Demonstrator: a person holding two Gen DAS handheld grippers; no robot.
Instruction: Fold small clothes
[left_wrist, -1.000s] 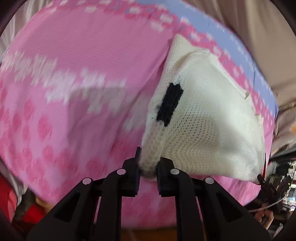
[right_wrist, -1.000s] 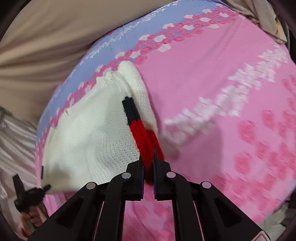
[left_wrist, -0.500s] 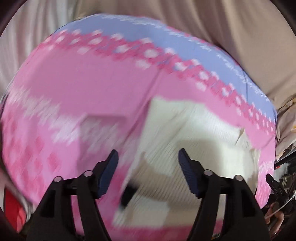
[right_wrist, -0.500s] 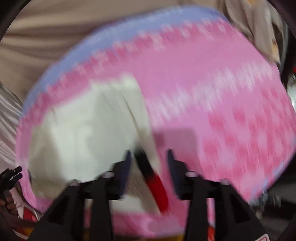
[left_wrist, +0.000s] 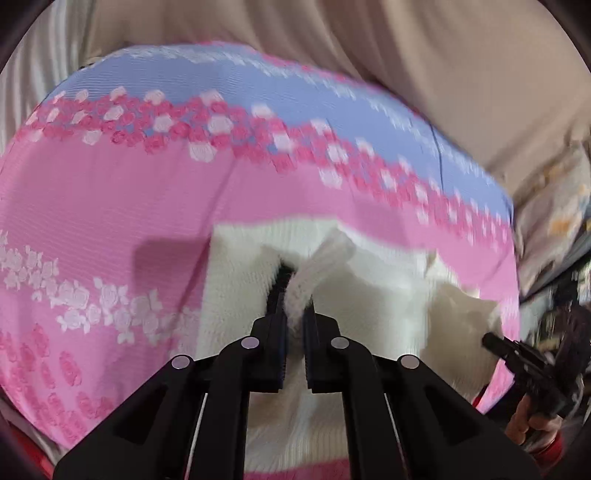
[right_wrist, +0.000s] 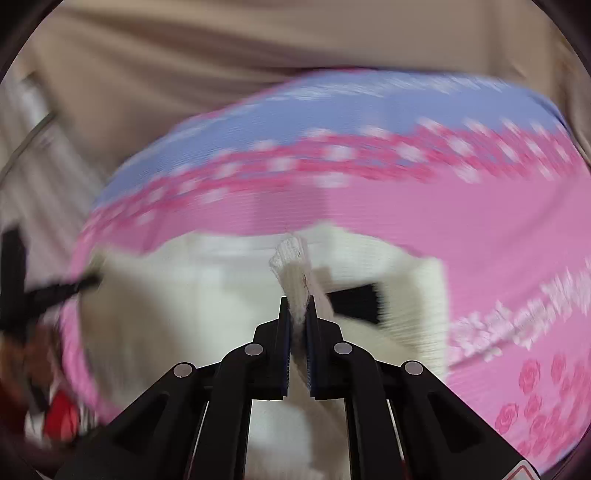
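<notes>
A cream ribbed-knit sweater (left_wrist: 388, 295) lies on a pink-and-lavender rose-print bedsheet (left_wrist: 110, 206). The left gripper (left_wrist: 293, 314) and right gripper (right_wrist: 298, 314) have just closed, each pinching a raised knit fold at twelve o'clock.

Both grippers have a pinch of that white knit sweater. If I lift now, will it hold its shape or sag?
Likely sag: the white knit sweater already bunches into soft folds where the left gripper pinches it. The right gripper holds only a thin ribbed edge, so the loose knit may stretch there. It looks light and unlikely to slip, but the rest will probably drag across the pink floral sheet.
</notes>
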